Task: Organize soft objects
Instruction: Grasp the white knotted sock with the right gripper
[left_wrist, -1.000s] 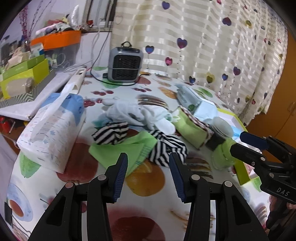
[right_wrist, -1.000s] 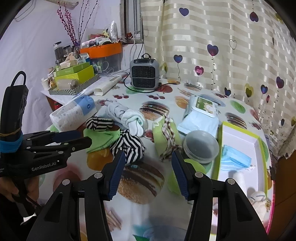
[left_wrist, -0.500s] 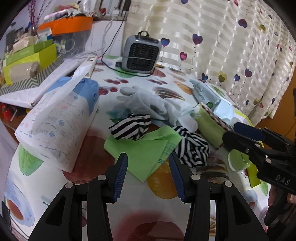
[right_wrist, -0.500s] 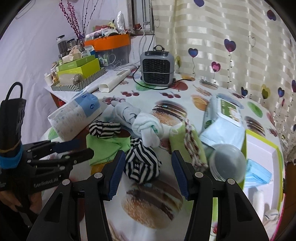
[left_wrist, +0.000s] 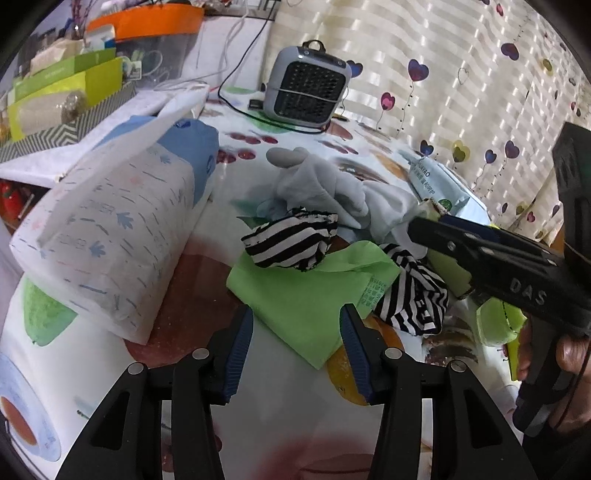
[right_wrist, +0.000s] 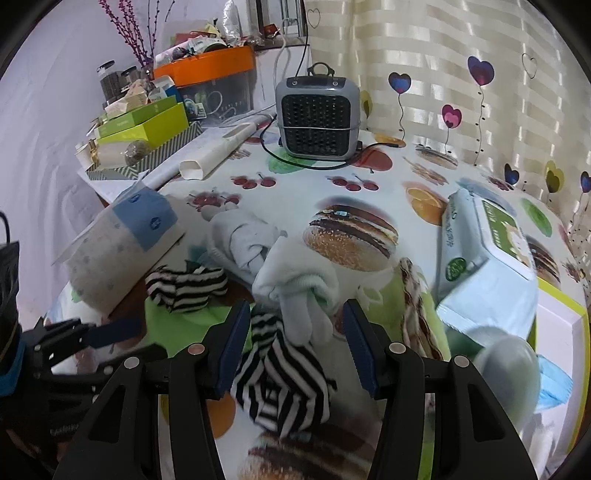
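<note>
A heap of soft things lies mid-table. A green cloth (left_wrist: 310, 295) lies flat, with a black-and-white striped sock (left_wrist: 291, 240) on its far edge and a second striped sock (left_wrist: 413, 295) at its right. Pale white socks (left_wrist: 332, 188) lie behind. My left gripper (left_wrist: 297, 341) is open, its fingers straddling the green cloth's near corner. My right gripper (right_wrist: 293, 338) is open over the second striped sock (right_wrist: 284, 384) and the white socks (right_wrist: 295, 284). The right gripper also shows at the right of the left wrist view (left_wrist: 436, 229).
A white and blue tissue pack (left_wrist: 110, 236) lies left of the heap. A grey heater (right_wrist: 317, 118) with a cord stands at the back. A wet-wipes pack (right_wrist: 484, 251), a round lidded tub (right_wrist: 506, 362) and a yellow-rimmed tray (right_wrist: 561, 332) are at the right. Boxes clutter the back left.
Both grippers have moved forward and down toward the heap. The left now straddles the green cloth's corner; the right now hangs over the striped and white socks. Both stay open.
</note>
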